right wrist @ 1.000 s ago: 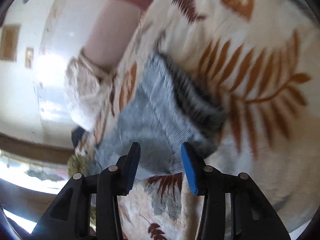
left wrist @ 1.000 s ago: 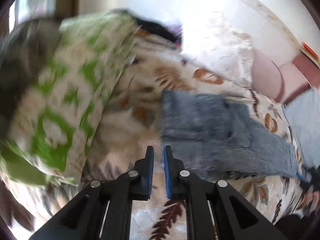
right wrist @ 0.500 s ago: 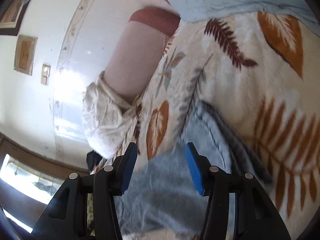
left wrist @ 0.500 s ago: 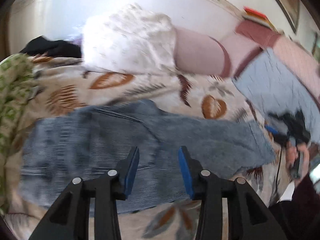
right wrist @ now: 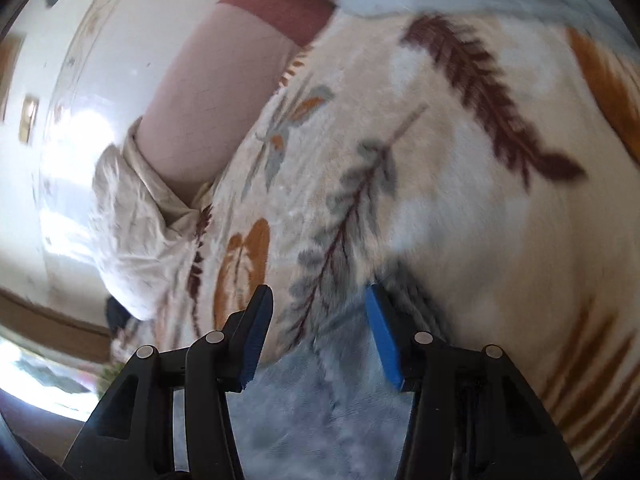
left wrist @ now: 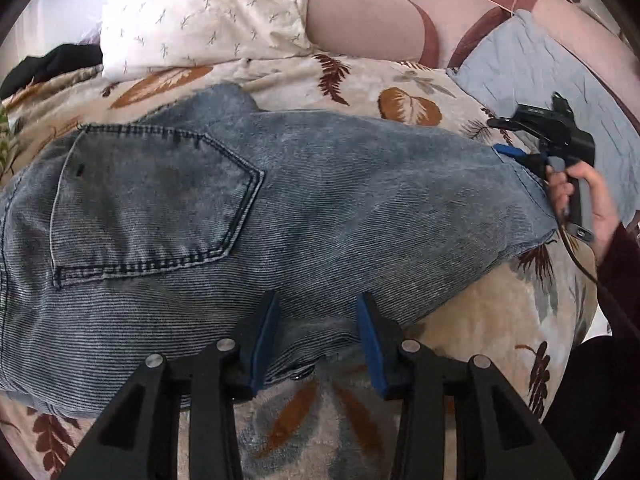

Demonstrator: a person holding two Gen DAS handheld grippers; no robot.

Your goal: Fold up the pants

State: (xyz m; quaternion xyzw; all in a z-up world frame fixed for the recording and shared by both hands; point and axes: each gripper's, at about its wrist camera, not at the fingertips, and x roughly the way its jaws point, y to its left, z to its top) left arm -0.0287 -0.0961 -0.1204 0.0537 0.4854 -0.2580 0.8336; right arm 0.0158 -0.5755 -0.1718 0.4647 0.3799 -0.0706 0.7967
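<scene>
Jeans (left wrist: pixel 328 208) lie flat across the leaf-print blanket (left wrist: pixel 504 320) on my bed, back pocket (left wrist: pixel 156 200) up, folded lengthwise. My left gripper (left wrist: pixel 319 338) hangs over their near edge, its jaws parted after opening a moment ago, denim beneath them but nothing pinched. My right gripper (right wrist: pixel 317 330) sits at the leg end, where its jaws have just been narrowing; they stand apart over blurred denim (right wrist: pixel 320 408), and I see no pad pressing. A white pillow (left wrist: pixel 200 12) rests beyond.
</scene>
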